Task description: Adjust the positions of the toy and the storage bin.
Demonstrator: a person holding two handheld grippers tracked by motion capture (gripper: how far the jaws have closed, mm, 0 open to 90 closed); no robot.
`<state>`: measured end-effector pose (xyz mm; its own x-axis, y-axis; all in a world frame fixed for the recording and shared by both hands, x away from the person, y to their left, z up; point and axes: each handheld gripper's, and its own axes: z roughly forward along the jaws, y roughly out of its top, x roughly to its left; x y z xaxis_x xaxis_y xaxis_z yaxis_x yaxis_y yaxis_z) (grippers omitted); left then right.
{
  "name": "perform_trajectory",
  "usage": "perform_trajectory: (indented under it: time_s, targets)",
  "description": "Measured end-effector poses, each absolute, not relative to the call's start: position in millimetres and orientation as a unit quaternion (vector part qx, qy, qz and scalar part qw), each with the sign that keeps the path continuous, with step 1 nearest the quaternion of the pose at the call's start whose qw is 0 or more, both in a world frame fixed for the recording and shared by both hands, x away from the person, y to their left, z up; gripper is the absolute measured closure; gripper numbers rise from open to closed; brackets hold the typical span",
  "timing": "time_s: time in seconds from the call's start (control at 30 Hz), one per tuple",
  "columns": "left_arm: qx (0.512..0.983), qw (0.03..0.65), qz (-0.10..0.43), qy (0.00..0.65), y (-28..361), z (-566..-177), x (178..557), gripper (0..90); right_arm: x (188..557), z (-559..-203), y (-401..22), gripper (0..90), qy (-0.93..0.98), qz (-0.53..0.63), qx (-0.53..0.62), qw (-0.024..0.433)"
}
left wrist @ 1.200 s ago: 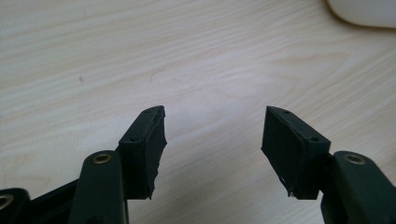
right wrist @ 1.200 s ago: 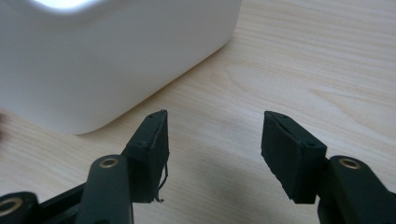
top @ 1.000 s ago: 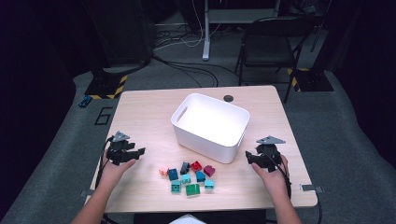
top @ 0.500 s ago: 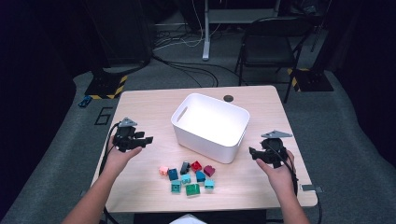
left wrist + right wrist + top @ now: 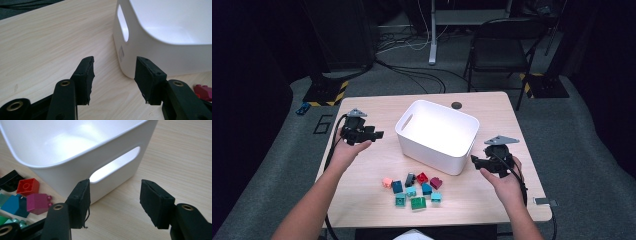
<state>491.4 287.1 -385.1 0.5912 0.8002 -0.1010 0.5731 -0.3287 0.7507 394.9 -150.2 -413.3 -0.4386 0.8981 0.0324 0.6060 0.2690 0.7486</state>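
Both grippers, left (image 5: pixel 378 134) and right (image 5: pixel 474 160), flank the white bin (image 5: pixel 437 134) with nothing held; left jaws, just narrowed, stand half apart, right jaws wide. Sorting appears unstarted: the bin looks empty, and every block (image 5: pixel 414 189) lies clustered on the table (image 5: pixel 492 107) just before it, small, studded, red, teal, green, pink.
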Motion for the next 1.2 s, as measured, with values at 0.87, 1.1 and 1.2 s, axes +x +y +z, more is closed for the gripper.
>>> perform_trajectory:
  time_s: [0.87, 1.1, 1.2]
  targets:
    - [0.808, 0.396, 0.125, 0.419, 242.1, -387.9, 521.2, 46.3, 386.9, -427.0, -131.2, 35.3, 0.792, 0.37, 0.448, 0.188]
    - [0.819, 0.389, 0.126, 0.402, 238.0, -387.2, 517.2, 48.7, 391.3, -431.7, -124.6, 33.9, 0.794, 0.373, 0.442, 0.187]
    - [0.821, 0.387, 0.125, 0.4, 239.4, -386.5, 516.2, 49.3, 392.9, -432.0, -122.6, 34.1, 0.794, 0.372, 0.444, 0.188]
